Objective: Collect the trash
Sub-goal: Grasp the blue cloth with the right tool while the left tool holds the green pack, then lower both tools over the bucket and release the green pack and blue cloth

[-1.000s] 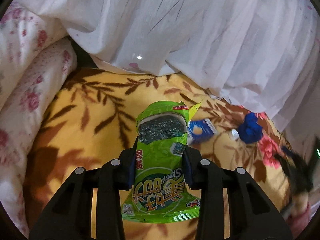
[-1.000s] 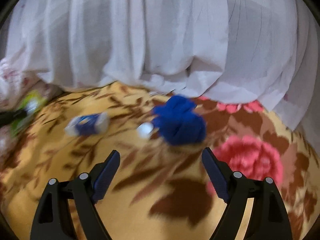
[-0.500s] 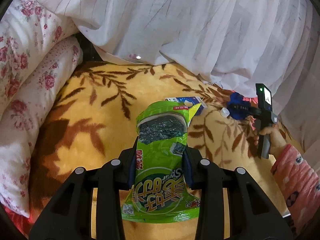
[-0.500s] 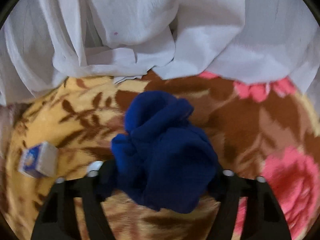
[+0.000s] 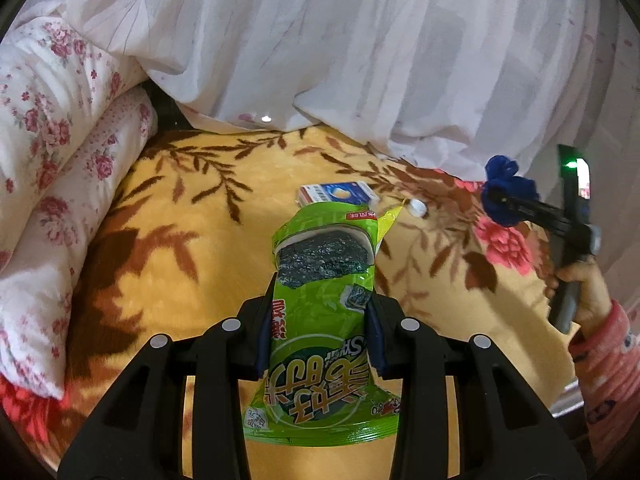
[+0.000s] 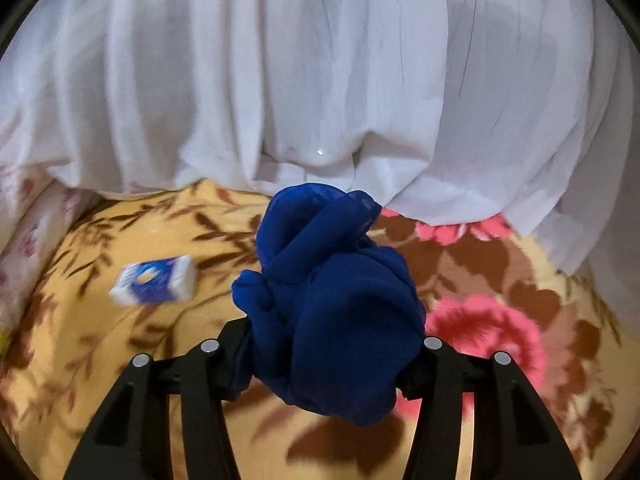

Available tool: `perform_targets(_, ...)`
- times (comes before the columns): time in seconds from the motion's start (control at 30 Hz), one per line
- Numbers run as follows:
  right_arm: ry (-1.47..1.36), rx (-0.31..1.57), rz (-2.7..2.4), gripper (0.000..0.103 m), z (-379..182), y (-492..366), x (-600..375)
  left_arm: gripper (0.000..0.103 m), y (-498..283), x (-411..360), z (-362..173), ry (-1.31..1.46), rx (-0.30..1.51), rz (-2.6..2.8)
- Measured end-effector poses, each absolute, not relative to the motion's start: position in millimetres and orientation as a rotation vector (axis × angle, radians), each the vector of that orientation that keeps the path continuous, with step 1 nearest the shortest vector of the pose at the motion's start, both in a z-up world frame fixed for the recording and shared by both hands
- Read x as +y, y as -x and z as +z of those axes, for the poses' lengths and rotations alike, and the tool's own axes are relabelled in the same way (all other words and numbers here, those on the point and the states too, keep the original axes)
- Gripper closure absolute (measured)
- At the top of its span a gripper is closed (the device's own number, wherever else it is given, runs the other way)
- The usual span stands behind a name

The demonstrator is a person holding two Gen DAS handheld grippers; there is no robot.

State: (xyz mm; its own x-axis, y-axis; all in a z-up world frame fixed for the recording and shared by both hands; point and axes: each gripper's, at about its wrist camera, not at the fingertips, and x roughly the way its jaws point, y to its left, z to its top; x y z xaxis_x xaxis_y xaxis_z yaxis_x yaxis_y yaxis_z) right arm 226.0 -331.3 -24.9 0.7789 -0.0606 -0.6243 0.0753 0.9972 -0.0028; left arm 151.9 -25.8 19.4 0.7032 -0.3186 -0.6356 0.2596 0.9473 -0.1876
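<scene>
On the yellow flowery blanket (image 5: pixel 168 248), my right claw (image 6: pixel 328 344) has just squeezed the blue wad (image 6: pixel 332 300) and lifted it, my left claw (image 5: pixel 320 320) pinches the green snack bag (image 5: pixel 320 320), and the little box (image 6: pixel 154 280) is left.

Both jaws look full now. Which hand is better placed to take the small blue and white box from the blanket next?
Right, probably: the box lies nearer the right gripper. But it grips the blue cloth, the left the green bag.
</scene>
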Motion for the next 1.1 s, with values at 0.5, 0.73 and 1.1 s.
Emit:
perform_targets(0.5,0.061,0.588,0.133,0.049,1.7,19.2,-265.2,0.067,-25.5,-45.1,13.0,-0.011,0.746,-0.355)
perform_targets(0.73,0.082,0.665,0.225,0.049,-36.0,88.6,-233.6,0.067,36.3,-53.1,-33.9,-0.079,0.855,-0.394)
perform_targets(1.1,0.073,0.896,0.334,0.049,-122.3,130.7,-205.0,0.067,70.0,-65.1,-141.9,-0.126,1.136,-0.436)
